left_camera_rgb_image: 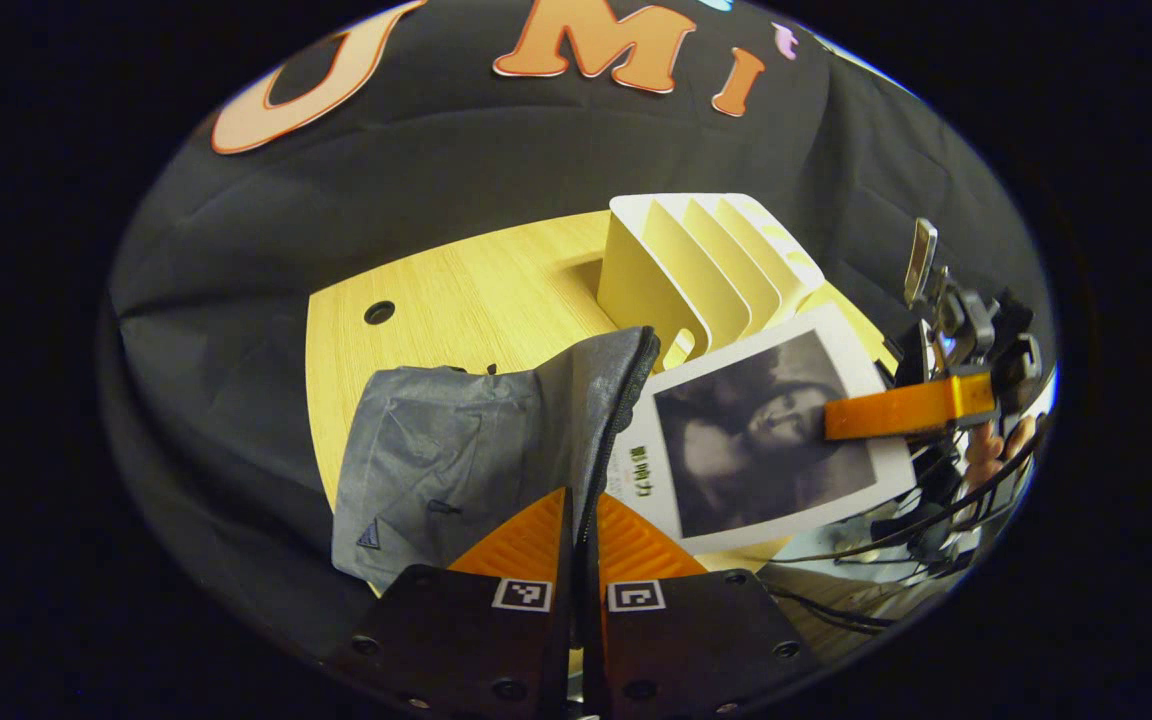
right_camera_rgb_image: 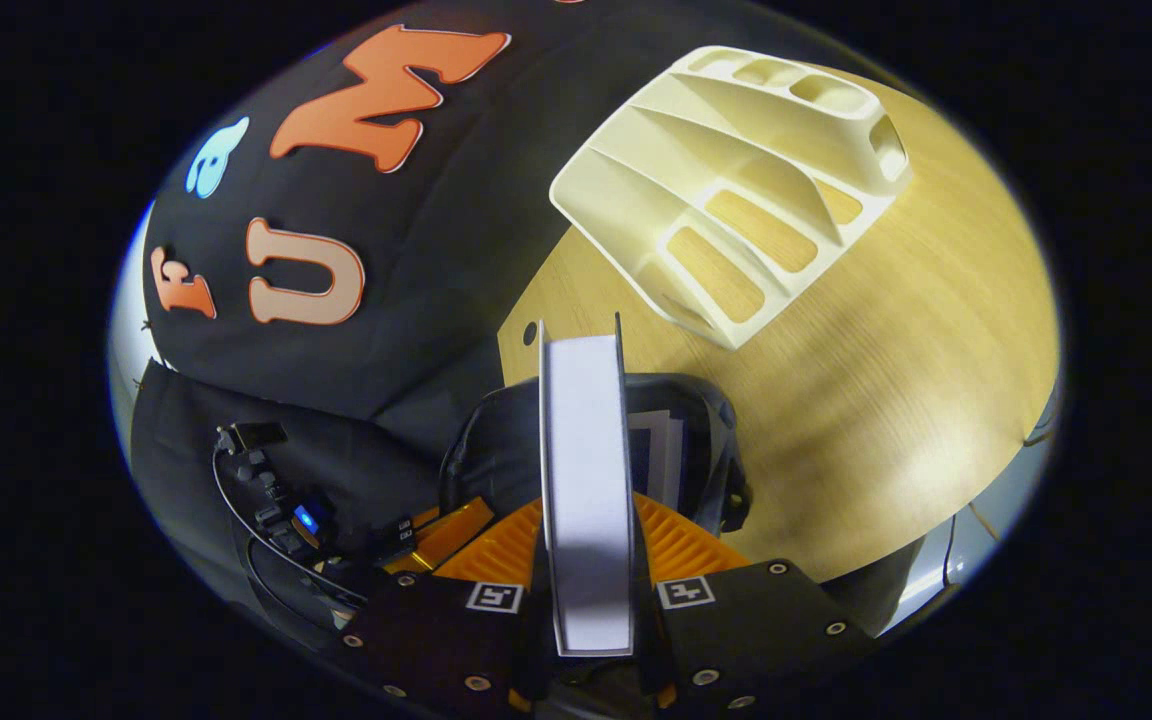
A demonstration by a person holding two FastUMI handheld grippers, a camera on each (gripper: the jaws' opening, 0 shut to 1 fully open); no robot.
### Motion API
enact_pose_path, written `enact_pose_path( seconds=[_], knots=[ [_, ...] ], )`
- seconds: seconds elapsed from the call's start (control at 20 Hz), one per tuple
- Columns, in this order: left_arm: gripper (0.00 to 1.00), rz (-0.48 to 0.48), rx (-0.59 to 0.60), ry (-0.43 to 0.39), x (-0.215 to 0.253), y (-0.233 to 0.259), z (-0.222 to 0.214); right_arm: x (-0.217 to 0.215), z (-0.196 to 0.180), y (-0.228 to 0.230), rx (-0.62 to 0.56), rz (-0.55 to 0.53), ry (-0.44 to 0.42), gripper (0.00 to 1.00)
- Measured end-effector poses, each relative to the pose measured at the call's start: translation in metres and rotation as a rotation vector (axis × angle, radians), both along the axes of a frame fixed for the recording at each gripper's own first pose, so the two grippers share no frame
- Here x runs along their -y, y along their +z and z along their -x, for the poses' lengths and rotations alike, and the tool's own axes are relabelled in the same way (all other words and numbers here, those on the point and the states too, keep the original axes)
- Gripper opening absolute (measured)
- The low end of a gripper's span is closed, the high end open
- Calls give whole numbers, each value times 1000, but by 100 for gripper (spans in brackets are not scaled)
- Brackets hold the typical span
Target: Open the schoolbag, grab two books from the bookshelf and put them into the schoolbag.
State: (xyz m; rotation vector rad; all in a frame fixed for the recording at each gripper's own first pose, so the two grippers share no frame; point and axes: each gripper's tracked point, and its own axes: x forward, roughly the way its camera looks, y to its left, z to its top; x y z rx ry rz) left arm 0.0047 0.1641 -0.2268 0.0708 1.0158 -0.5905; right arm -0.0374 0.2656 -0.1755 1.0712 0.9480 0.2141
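Left gripper view: the left hand-held gripper [left_camera_rgb_image: 581,520] is closed on the zipper edge of the grey schoolbag [left_camera_rgb_image: 456,450], both fingers pinching the fabric. The schoolbag lies on the wooden counter [left_camera_rgb_image: 456,290], just in front of the white bookshelf [left_camera_rgb_image: 701,265]. Right beside the bag's edge a book [left_camera_rgb_image: 766,435] w/ a dark photo cover is tilted, and the right hand-held gripper [left_camera_rgb_image: 836,420] presses on its cover from the right side.

Right gripper view: the right hand-held gripper [right_camera_rgb_image: 586,560] is closed on the book [right_camera_rgb_image: 586,470], seen edge-on btw. the two fingers. The book's far end is over the open mouth of the schoolbag [right_camera_rgb_image: 706,450], where some paper edges show inside. The bookshelf [right_camera_rgb_image: 736,180] stands farther back on the counter [right_camera_rgb_image: 886,380], apart from the bag.
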Motion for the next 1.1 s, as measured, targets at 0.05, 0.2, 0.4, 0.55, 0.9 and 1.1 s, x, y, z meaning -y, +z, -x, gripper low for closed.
enact_pose_path(
  seconds=[0.05, 0.2, 0.4, 0.55, 0.9, 1.1],
  knots=[
    [6, 6, -1, 13, 1, 1, -1, -5, -2, -1, -1, -28, -12, 34],
    [6, -2, -3, 35, 4, 4, 0, -25, -8, -19, -15, -101, -44, 34],
    [6, -18, 38, -2, 15, 20, 2, -42, -18, -25, 1, -131, -46, 34],
    [6, -14, 56, -31, 25, 27, 3, -59, -21, -31, 0, -144, -19, 34],
    [6, -12, 76, -42, 35, 33, 6, -91, -37, -68, -1, -66, 51, 40],
    [6, 6, 58, -23, 33, 28, 7, -106, -34, -90, -72, 21, 150, 61]
  ],
)
